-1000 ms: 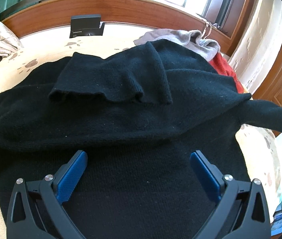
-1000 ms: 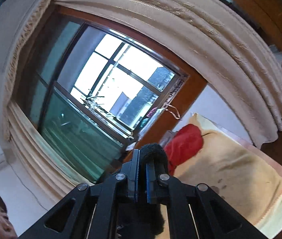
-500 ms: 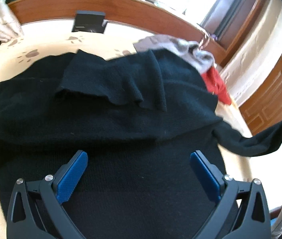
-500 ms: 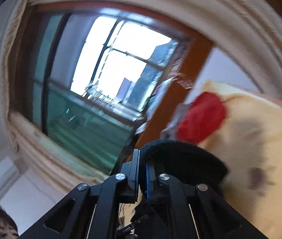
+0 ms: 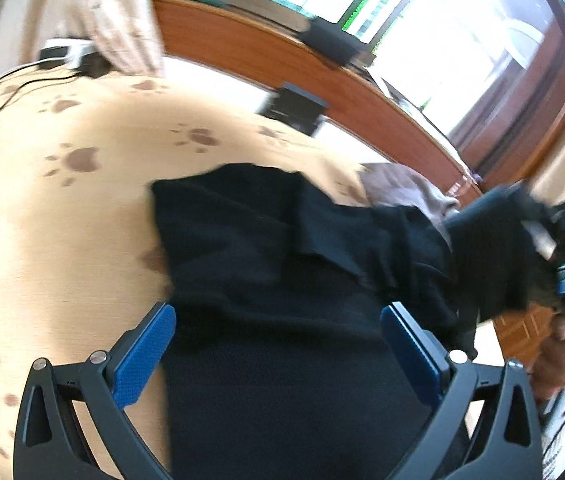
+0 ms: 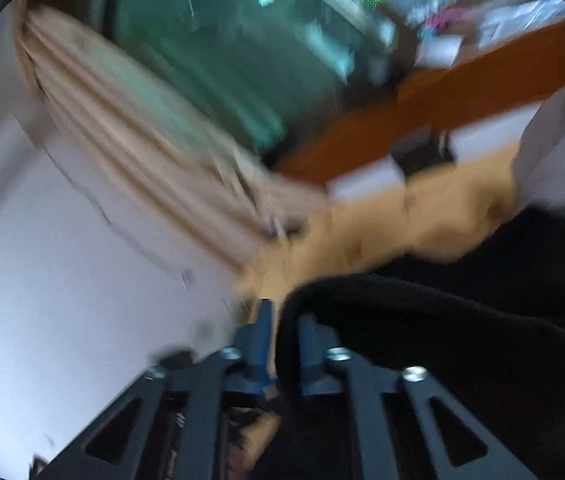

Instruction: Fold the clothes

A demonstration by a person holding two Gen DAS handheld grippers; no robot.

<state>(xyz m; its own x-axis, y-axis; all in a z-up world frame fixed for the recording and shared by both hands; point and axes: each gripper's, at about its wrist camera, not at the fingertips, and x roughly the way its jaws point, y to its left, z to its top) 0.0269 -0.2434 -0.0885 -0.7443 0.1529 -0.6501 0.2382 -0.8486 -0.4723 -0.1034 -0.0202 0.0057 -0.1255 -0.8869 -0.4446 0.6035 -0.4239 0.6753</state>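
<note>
Sweater (image 5: pixel 282 300) sleeve apparently lies between the opening right tool (image 6: pixel 286 344) pads.

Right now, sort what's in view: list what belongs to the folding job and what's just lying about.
Job:
- black knit sweater
- its sleeve, between the opening right gripper
- open left gripper

Lying about:
- grey garment
- paw-print beige bedsheet
- small black box
</note>
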